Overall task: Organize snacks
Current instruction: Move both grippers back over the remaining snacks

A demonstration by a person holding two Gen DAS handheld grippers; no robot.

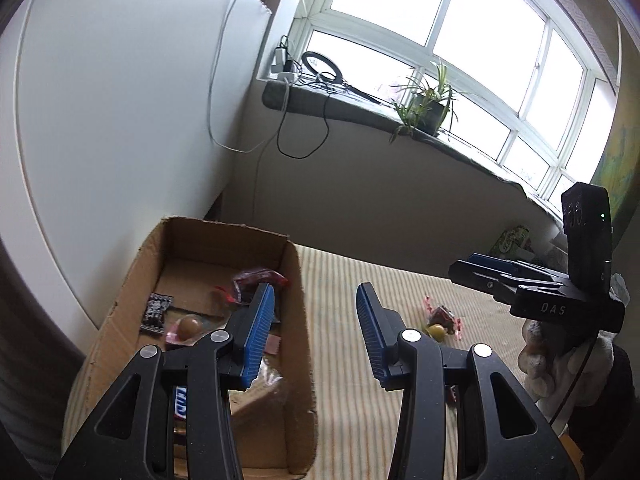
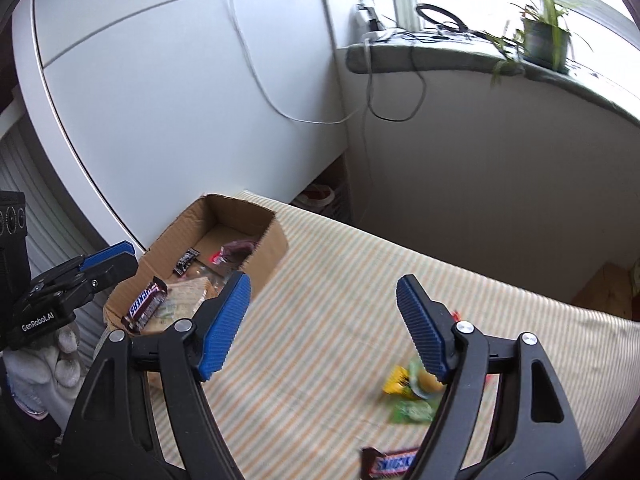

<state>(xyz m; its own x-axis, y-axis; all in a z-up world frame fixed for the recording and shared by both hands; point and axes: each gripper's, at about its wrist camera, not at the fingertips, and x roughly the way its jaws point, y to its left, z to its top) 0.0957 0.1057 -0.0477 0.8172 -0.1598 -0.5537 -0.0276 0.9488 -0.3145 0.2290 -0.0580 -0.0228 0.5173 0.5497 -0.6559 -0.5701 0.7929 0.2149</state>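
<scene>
**A:** Where do the snacks sit?

**B:** Several lie in the cardboard box (image 2: 272, 240) at far left, a Snickers bar (image 2: 146, 304) among them; that's my collection spot. My left gripper (image 1: 316, 332) hovers by its right wall, jaws partly apart, empty.

**A:** And the right?

**B:** My right gripper (image 2: 324, 324) is spread wide, empty, over the striped cloth (image 2: 340, 280), facing loose candies (image 2: 408, 396) at near right.

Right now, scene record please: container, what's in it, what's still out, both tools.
container: cardboard box, open top, on striped cloth
in box: Snickers bar, small black packet, dark red wrapper, other snacks
loose on cloth: yellow-green candies, second Snickers
left tool: open, empty, by the box
right tool: open, empty, above the cloth
</scene>
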